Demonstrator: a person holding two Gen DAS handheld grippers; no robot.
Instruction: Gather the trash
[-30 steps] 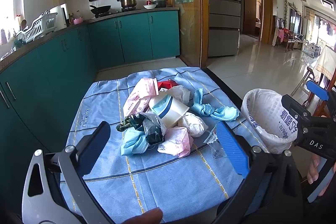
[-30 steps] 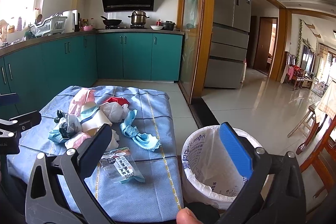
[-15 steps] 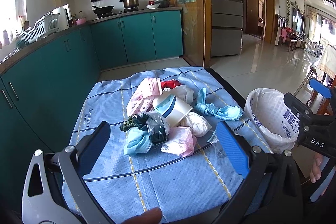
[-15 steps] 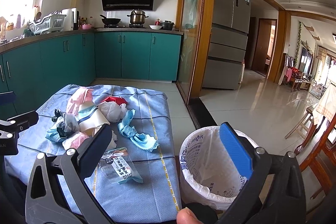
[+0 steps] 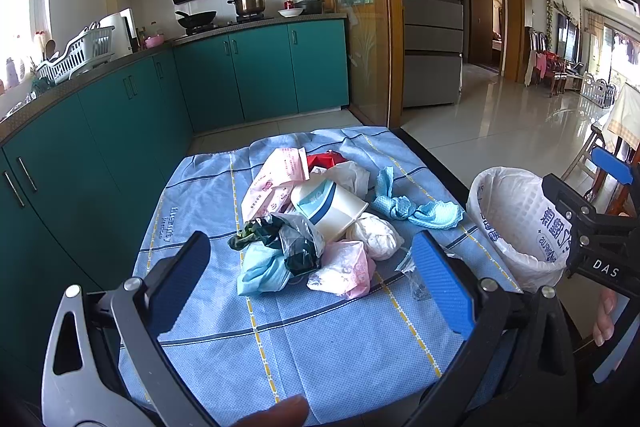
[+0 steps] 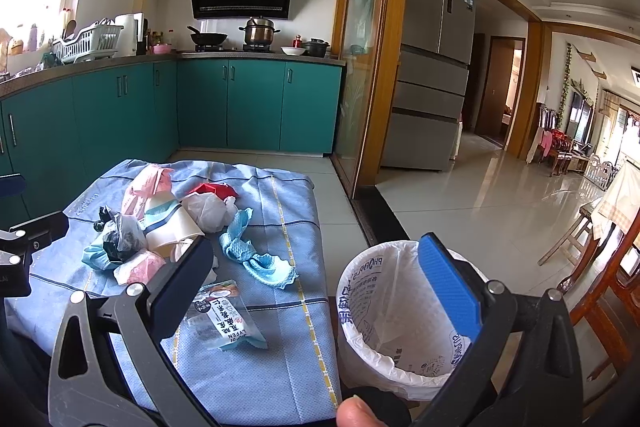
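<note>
Two grippers hang over a table draped in a blue cloth (image 5: 224,211), and both stand released with nothing between their blue pads. The left gripper (image 5: 316,279) faces the heap of trash from the near edge, its fingers spread wide to either side of the pile in the left wrist view. At the heart of that heap lies a tipped paper cup (image 5: 330,205) with a blue band; at its 11 o'clock sits a pink packet (image 5: 276,183), at 12 o'clock a red scrap (image 5: 324,159) beside a white plastic bag (image 5: 352,177), and at 3 o'clock a knotted light-blue rag (image 5: 416,209). Toward 7 o'clock from the cup a dark crumpled bag (image 5: 296,241) rests against a light-blue wad (image 5: 260,269), while a pink-and-white wrapper (image 5: 344,269) and a white ball of paper (image 5: 376,237) lie at 6 and 5 o'clock. A clear printed wrapper (image 6: 228,315) lies apart from the heap, nearer the table's front edge, just past the left finger of the right gripper (image 6: 320,283). That gripper hovers partly above the white-lined bin (image 6: 372,311), which stands off the table's edge at about 3 o'clock from the heap. A fingertip (image 6: 356,413) shows at the bottom of the right wrist view.
</note>
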